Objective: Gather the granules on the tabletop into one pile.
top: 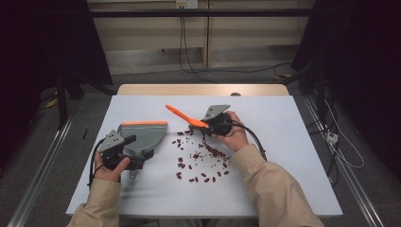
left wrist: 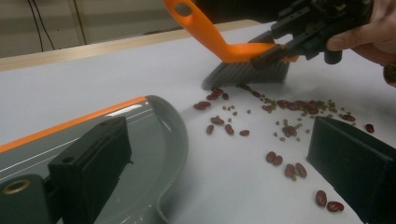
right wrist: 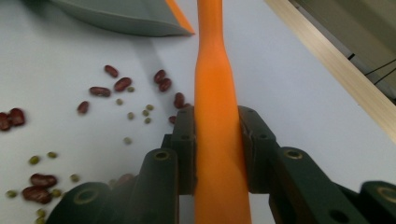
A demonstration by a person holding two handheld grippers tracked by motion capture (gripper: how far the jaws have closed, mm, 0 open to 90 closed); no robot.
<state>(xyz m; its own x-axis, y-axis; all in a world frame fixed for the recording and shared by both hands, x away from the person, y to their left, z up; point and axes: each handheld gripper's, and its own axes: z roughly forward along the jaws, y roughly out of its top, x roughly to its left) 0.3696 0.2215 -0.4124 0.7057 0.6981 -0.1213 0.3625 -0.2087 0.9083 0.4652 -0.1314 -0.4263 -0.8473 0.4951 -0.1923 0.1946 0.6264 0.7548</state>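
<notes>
The orange-handled grey-bristled brush (top: 189,118) is pinched by the right gripper (top: 208,124) at frame centre; red beans (top: 201,161) lie scattered — none swept into the grey plastic dustpan (top: 144,135), centre-left, clamped by the left gripper (top: 124,144).

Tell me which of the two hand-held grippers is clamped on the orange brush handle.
The right hand-held gripper: its jaws squeeze the orange brush handle from both sides. The left hand-held gripper sits at the grey dustpan instead.
</notes>
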